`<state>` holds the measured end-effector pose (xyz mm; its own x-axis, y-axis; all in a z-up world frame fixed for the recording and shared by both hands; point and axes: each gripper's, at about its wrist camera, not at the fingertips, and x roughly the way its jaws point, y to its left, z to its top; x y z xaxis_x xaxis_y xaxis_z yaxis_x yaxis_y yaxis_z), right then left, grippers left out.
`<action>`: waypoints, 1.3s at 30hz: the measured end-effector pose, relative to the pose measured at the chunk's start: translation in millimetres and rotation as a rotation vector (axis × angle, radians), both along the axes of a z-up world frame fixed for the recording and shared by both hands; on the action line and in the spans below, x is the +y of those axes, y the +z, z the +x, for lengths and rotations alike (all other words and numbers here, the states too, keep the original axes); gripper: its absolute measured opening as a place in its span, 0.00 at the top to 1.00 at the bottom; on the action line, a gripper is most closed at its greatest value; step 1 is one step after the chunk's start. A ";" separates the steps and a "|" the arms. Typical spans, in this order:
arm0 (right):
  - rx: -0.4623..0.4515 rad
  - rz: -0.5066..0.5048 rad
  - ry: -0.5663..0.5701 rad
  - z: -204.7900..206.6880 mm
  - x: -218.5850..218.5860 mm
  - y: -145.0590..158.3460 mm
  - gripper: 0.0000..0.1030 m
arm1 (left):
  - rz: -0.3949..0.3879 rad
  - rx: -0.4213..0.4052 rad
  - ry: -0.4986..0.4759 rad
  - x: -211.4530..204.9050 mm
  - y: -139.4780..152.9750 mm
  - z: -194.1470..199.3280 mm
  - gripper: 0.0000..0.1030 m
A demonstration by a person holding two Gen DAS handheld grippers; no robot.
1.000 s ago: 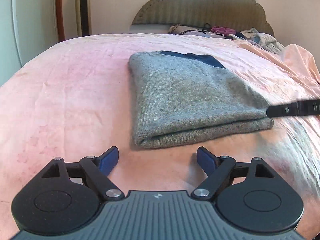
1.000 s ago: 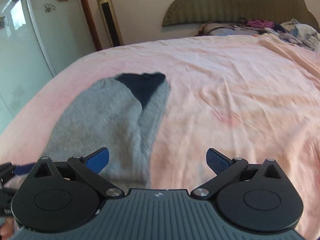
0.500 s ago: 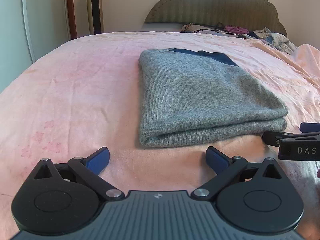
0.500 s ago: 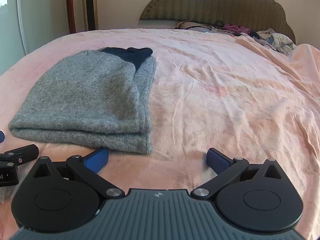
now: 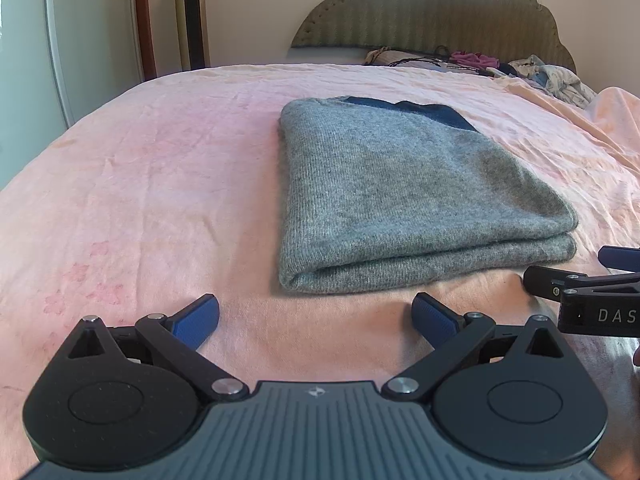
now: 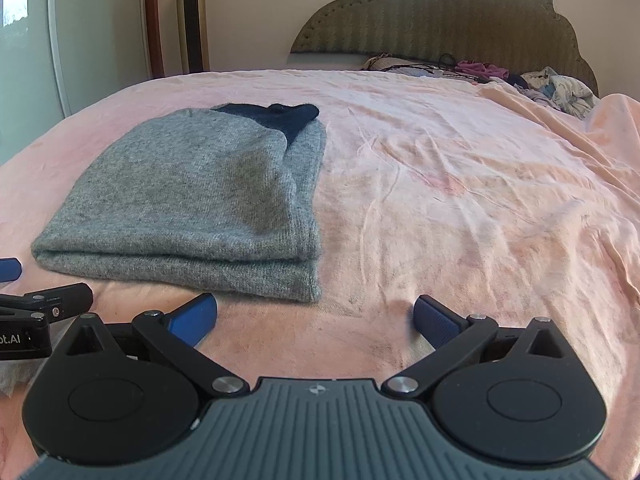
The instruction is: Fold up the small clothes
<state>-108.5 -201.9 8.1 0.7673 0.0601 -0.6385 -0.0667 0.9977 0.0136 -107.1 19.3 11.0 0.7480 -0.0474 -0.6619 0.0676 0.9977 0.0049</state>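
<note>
1. Grey sweater (image 5: 404, 200), folded flat in stacked layers with a dark blue part at its far end, lying on pink bedsheet (image 5: 160, 168); folded edge facing both cameras.
2. Left gripper (image 5: 316, 316): jaws spread wide, nothing between the blue pads (image 5: 198, 316); just short of the sweater's near edge, not touching.
3. Right gripper (image 6: 316, 316): jaws likewise wide, empty, over bare sheet by the sweater's near right corner.
4. Both grippers side by side, each visible at the edge of the other's view.
5. Loose pile of clothes (image 6: 560, 90) at far end near padded headboard (image 6: 440, 20), well apart from the sweater.
</note>
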 end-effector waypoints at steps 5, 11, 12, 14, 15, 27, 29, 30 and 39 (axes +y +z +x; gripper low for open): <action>-0.001 0.002 -0.001 -0.7 0.1 -0.4 0.00 | 0.000 0.000 0.000 -0.1 0.0 -0.1 0.00; 0.003 -0.005 -0.003 -6.7 2.4 0.4 0.00 | 0.002 0.000 0.002 -0.6 -0.2 -0.3 0.00; 0.001 -0.007 -0.001 -9.1 3.2 0.3 0.00 | 0.002 0.000 0.002 -0.6 -0.2 -0.3 0.00; -0.001 -0.005 0.001 -12.3 4.4 0.2 0.00 | 0.001 0.000 0.002 -0.5 -0.1 -0.3 0.00; 0.000 -0.001 0.001 -11.9 4.0 0.3 0.00 | 0.001 0.000 0.002 -0.6 -0.1 -0.5 0.00; 0.167 0.687 0.143 31.3 -71.0 40.0 0.24 | -0.666 0.143 0.018 71.9 12.4 42.5 0.01; 0.234 0.730 0.106 54.1 -79.0 34.9 0.34 | -0.655 0.142 0.017 70.1 10.3 53.0 0.15; 0.269 0.739 0.097 62.8 -80.1 31.2 0.38 | -0.644 0.159 0.009 67.1 9.9 57.5 0.28; 0.363 0.705 0.049 78.0 -81.8 15.6 0.45 | -0.524 0.221 -0.012 63.2 10.5 68.4 0.88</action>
